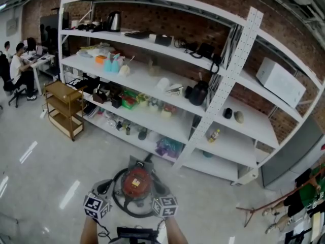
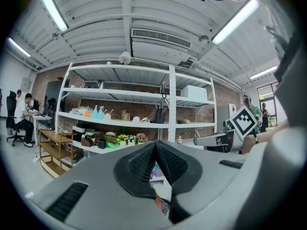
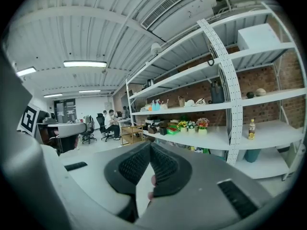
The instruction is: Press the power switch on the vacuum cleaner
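a: what sits closest to the lens?
b: the left gripper (image 2: 156,146) and the right gripper (image 3: 149,147). each has its jaws pressed together at the tips, with nothing pinched.
a: and the vacuum cleaner?
b: the vacuum cleaner (image 1: 136,183) stands on the floor (image 1: 45,177) just ahead of both grippers and centred between them. it has a red dome on a dark body, with a black hose (image 1: 120,201) looped round it.
a: how will it handle?
b: probably a hard plastic canister, heavy enough to stay put under a poke, though it may roll. it needs no grasp, only a closed tip pushing the switch, which cannot be picked out from here.
a: beyond it?
b: white shelving (image 1: 223,80), and a wooden trolley (image 1: 65,108) well off to the left.
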`<state>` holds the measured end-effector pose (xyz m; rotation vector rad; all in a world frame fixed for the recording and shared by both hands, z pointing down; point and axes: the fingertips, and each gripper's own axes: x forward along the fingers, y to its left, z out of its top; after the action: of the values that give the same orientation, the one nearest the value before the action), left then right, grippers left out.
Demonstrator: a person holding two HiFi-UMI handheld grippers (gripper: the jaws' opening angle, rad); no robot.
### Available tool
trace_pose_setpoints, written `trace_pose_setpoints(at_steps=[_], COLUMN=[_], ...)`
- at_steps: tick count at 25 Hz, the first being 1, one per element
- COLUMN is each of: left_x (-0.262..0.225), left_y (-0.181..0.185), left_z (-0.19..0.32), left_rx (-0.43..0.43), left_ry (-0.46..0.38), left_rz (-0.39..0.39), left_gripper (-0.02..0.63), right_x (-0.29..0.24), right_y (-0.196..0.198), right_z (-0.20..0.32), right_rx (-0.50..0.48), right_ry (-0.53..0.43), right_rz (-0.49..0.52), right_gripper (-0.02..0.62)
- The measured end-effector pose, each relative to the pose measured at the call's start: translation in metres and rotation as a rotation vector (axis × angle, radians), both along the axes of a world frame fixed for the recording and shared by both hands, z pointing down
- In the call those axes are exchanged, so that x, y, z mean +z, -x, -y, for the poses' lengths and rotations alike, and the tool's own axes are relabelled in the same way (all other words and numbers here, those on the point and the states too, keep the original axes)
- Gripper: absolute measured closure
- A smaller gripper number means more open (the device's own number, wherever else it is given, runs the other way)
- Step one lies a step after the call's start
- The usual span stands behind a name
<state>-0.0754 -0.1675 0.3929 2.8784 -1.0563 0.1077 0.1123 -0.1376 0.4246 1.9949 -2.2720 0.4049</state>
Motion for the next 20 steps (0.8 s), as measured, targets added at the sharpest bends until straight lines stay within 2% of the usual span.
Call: trace_pose_setpoints(at_steps=[3,20], left_x=[-0.009,-0.015], left_y=[-0.002,-0.011], left_z=[0.002,-0.029], left_rx=[0.000,-0.001], left_ry=[-0.003,-0.001], left_rz=[-0.019,0.002], left_gripper=[0.598,0.598], right_x=[-0.014,-0.043], right_y=[-0.005,-0.018], right_z=[-0.004,-0.062], right_rx=[0.006,0.009], right_ry=[-0.027,-0.071], right_rz=[-0.010,0.000], right_gripper=[0.583,0.583])
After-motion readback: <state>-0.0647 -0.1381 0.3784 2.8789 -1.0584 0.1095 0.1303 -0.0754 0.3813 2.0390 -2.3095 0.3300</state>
